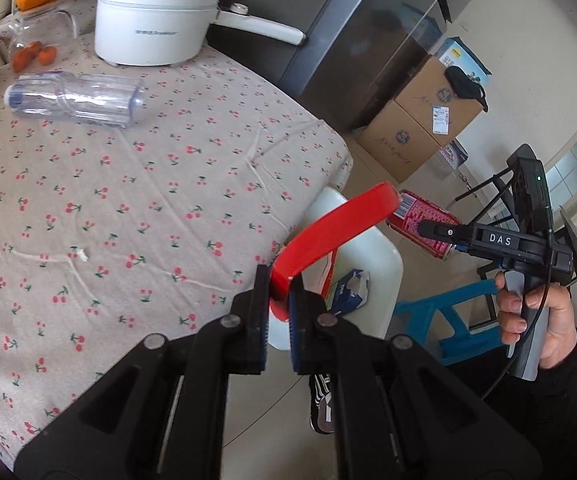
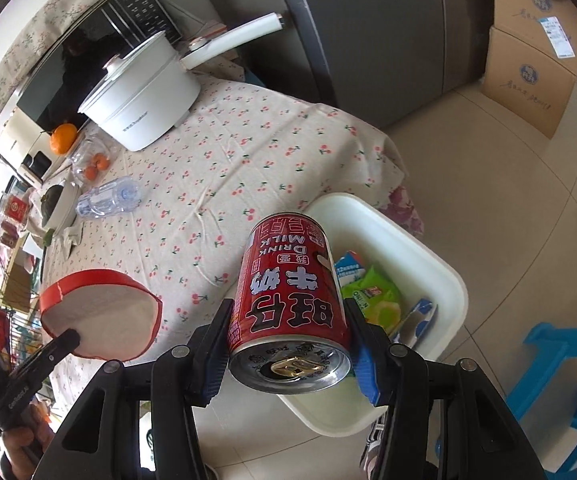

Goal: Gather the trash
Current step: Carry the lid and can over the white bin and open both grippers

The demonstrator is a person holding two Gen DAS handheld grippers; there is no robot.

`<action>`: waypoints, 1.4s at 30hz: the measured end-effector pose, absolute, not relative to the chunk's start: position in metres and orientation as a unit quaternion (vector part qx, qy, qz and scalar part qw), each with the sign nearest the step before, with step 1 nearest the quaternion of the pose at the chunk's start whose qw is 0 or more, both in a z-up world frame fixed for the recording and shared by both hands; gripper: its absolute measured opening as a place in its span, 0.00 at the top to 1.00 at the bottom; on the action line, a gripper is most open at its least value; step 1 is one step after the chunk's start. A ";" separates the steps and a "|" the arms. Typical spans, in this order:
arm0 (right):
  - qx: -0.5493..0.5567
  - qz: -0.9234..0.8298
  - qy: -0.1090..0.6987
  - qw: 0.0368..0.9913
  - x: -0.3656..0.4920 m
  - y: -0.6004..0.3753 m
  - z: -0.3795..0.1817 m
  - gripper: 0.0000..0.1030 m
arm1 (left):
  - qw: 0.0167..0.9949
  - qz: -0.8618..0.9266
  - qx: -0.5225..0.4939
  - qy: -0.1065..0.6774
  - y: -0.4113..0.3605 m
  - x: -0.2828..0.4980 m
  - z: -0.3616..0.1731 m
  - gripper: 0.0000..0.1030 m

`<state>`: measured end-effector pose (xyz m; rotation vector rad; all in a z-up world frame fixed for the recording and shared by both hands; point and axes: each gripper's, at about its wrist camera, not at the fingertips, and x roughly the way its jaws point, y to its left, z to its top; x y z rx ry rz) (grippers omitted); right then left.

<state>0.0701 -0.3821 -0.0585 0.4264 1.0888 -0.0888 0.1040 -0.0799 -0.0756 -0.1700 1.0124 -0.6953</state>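
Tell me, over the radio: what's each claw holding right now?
Left gripper shut on red paper bowl. Right gripper clamped on red milk can. White bin below, wrappers inside. Plastic bottle remains on table. Path clear.

Both grippers are showing black jaws with blue pads; the right gripper (image 1: 424, 227) is bearing "DAS" lettering, a grey handle, a black cable.

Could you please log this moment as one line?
left gripper: shut on red lid | right gripper: shut on can | bin: below, holds wrappers | bottle: on table
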 end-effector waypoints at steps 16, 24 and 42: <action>0.226 -0.097 0.520 0.818 0.057 -0.422 -0.072 0.48 | 0.809 -0.355 0.025 0.468 -0.193 0.108 -0.122 0.91; 0.221 -0.109 0.530 0.811 0.057 -0.422 -0.080 0.48 | 0.810 -0.352 0.043 0.467 -0.204 0.109 -0.128 0.86; 0.195 -0.105 0.556 0.801 0.078 -0.399 -0.096 0.48 | 0.861 -0.237 0.041 0.448 -0.114 0.096 -0.084 0.01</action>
